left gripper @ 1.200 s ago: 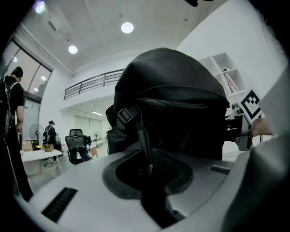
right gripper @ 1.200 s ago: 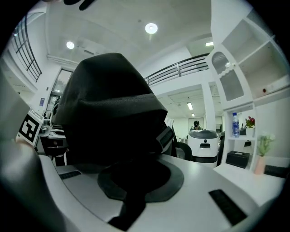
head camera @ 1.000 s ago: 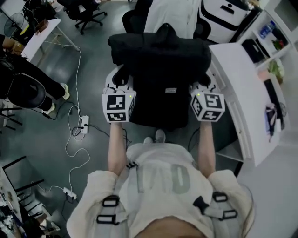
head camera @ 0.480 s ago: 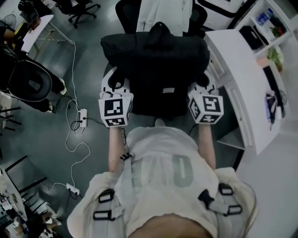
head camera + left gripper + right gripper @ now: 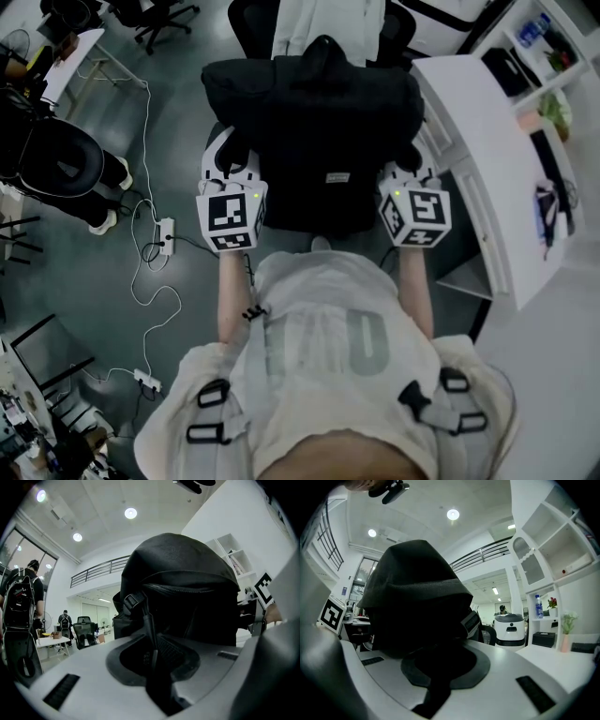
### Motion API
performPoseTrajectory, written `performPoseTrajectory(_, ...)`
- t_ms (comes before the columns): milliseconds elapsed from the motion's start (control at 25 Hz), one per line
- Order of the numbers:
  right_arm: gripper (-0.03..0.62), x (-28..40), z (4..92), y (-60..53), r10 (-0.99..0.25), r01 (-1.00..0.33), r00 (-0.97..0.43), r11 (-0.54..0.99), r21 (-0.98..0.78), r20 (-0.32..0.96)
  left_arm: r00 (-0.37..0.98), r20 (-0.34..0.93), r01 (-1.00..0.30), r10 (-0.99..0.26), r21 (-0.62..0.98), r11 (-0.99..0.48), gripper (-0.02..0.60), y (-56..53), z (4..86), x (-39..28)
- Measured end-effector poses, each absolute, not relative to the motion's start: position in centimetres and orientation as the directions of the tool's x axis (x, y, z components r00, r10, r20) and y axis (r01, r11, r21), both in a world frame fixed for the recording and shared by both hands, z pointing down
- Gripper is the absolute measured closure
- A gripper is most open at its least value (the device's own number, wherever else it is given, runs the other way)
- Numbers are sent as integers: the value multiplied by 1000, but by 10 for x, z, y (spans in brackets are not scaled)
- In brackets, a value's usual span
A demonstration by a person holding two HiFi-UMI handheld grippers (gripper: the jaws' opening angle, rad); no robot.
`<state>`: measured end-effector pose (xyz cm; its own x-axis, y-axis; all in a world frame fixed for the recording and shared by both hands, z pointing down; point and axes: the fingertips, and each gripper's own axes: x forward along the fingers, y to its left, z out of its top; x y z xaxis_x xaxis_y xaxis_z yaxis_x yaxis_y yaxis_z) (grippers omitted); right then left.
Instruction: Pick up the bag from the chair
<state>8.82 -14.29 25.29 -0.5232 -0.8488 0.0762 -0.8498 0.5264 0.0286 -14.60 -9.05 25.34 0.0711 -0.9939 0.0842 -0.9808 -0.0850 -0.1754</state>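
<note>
I have the black backpack [image 5: 319, 131] between my two hands, standing upright and filling the space just ahead of both sets of jaws. The office chair [image 5: 246, 21] lies beyond it, and I cannot tell whether the bag's base rests on anything. My left gripper [image 5: 152, 663] is clenched on a thin webbing strap [image 5: 149, 625] that runs down from the backpack's side straight into the jaws. My right gripper [image 5: 438, 672] is pinched almost fully together on the bag's opposite side. Black material sits in its notch, probably a fold or another thin strap, though it is too dark there to be sure. I judge the backpack to be soft and slumping, bulky rather than stiff, with some weight if it is packed. Webbing is a good hold because it is strong and not slippery, but thin. A deep bite near its stitched root would probably serve best, with both sides kept level so the body does not swing or sag away from the jaws.
</note>
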Motion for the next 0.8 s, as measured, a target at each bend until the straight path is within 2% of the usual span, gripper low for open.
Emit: performPoseTrajectory(800, 568, 87, 257, -157, -839, -840, -539, 542, 30, 72, 68, 106, -989, -992, -126, -81, 517, -108, 262, -146)
